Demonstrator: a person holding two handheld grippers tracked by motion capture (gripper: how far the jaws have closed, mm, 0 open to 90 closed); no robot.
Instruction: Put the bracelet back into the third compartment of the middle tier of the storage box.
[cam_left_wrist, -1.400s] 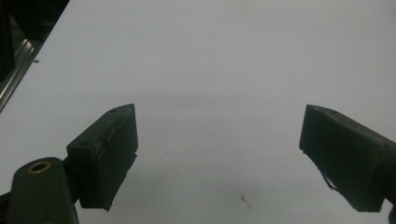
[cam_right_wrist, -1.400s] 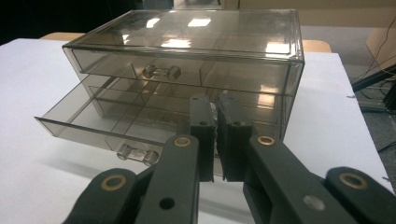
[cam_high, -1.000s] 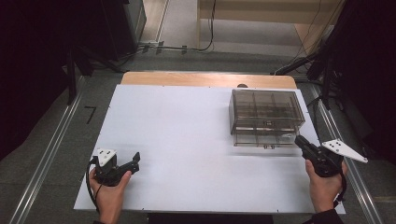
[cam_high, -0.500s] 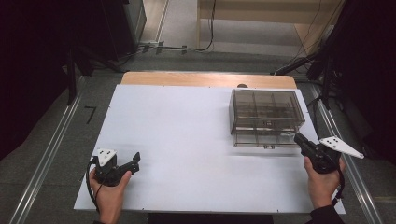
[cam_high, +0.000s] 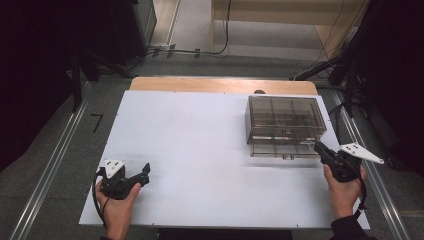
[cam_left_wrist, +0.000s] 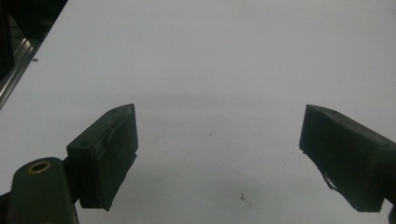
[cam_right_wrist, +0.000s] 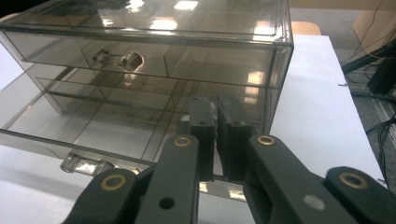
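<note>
A smoky clear drawer box (cam_high: 285, 117) stands at the back right of the white table (cam_high: 200, 130). Its lower drawer (cam_high: 282, 150) is pulled out a little. In the right gripper view the box (cam_right_wrist: 154, 28) looms close, its upper drawer handle (cam_right_wrist: 116, 59) and the lower drawer's handle (cam_right_wrist: 84, 163) both visible. My right gripper (cam_high: 319, 146) sits at the open drawer's right front corner, jaws pressed together (cam_right_wrist: 217, 102) with nothing seen between them. My left gripper (cam_high: 145, 173) rests near the front left, open over bare table (cam_left_wrist: 219, 135).
A wooden strip (cam_high: 220, 84) runs along the table's far edge. Metal rails (cam_high: 50, 165) flank both sides on the floor. Cables and dark stands (cam_high: 345, 70) sit behind the table at the right.
My right gripper has crept forward and left, closer to the drawer's corner. The left gripper has stayed put.
</note>
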